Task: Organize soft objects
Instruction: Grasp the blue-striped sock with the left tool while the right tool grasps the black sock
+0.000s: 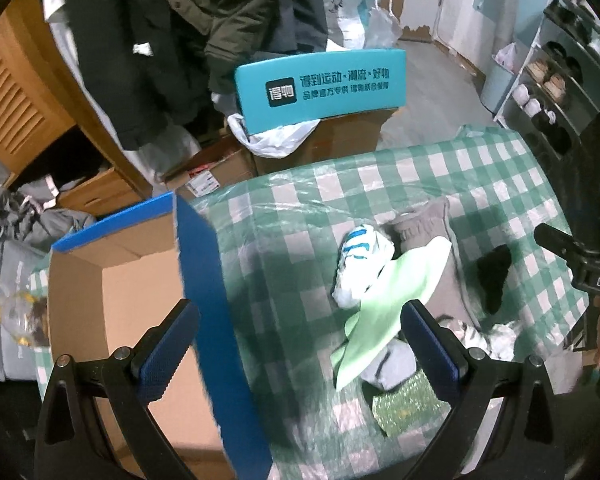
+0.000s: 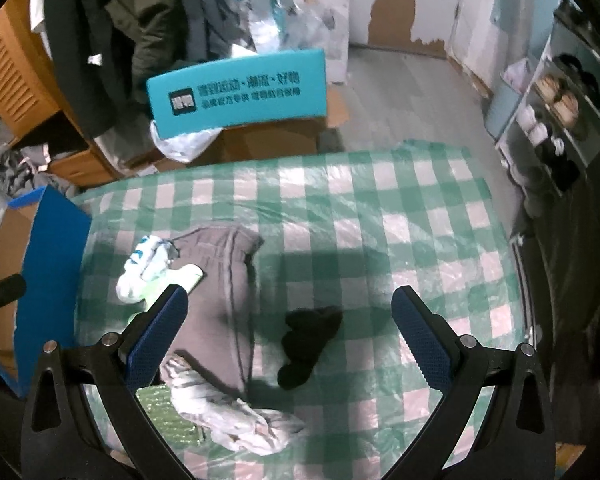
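Left gripper [image 1: 300, 332]: jaws wide open, empty, above the cardboard box [image 1: 140, 280] wall. Right gripper [image 2: 290, 320]: jaws wide open, empty, over the black sock [image 2: 308, 344] on the table [image 2: 420, 208].

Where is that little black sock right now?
The black sock lies on the checked tablecloth, between the open right gripper's fingers in its view, just right of the grey trousers.
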A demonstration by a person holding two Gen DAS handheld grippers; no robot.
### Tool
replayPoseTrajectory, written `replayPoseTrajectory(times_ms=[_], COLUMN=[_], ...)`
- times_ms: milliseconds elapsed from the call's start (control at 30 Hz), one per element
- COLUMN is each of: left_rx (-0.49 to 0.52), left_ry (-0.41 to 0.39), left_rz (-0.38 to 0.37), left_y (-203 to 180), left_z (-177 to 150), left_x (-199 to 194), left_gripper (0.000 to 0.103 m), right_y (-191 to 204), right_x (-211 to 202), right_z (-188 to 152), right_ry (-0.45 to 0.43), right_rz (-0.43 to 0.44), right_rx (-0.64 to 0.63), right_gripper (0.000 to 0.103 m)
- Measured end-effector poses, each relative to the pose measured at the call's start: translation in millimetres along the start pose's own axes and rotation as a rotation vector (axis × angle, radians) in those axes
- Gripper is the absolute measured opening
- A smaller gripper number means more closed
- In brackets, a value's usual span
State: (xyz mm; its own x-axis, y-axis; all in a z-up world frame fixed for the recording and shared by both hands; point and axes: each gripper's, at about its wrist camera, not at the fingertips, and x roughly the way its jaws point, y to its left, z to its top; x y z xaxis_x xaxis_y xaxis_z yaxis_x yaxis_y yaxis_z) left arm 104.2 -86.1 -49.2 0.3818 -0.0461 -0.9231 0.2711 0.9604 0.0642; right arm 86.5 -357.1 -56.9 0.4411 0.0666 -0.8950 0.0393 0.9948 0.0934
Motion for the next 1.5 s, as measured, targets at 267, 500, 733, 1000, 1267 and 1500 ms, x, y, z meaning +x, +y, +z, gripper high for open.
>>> replayPoseTrajectory(times_ms=[267, 500, 733, 1000, 1267, 1500], left_rx=[-0.017, 0.000, -0.004, -0.014, -0.026, -0.017], left_ry=[0.045, 0.076, 0.114, 0.152, 0.164, 0.183], left_rz=[-0.044, -0.032, -0.028, -0.046, -0.081, -0.089], left_y=[-2.2, -11.3, -14.6, -18.3, -23.5, -32.1], left_z=[8.5, 15.7, 20.9, 26.2, 32.2, 33.1], left_x=[38.4, 68.2, 92.9, 113.7, 126.0, 137.1], left_gripper=[0.102, 0.102, 0.102, 0.102, 0.102, 0.102], right_y=[-5.2, -12.1, -19.9, -25.4, -25.5, -27.2], right_x=[18.4, 38.7, 62.6, 79.8, 94.3, 103.8], right_z=[-1.3, -5.7, -16.0, -24.5, -30.6, -38.4], right_ry=[0.044, 0.091, 0.152, 0.198, 0.241, 0.276], right_rz=[-0.006, -0.030, -0.055, -0.064, -0.089, -0.083], right_rx=[0.009, 0.016, 0.025, 0.032, 0.017, 0.010], right_gripper=[0.101, 0.101, 0.101, 0.101, 0.101, 0.089])
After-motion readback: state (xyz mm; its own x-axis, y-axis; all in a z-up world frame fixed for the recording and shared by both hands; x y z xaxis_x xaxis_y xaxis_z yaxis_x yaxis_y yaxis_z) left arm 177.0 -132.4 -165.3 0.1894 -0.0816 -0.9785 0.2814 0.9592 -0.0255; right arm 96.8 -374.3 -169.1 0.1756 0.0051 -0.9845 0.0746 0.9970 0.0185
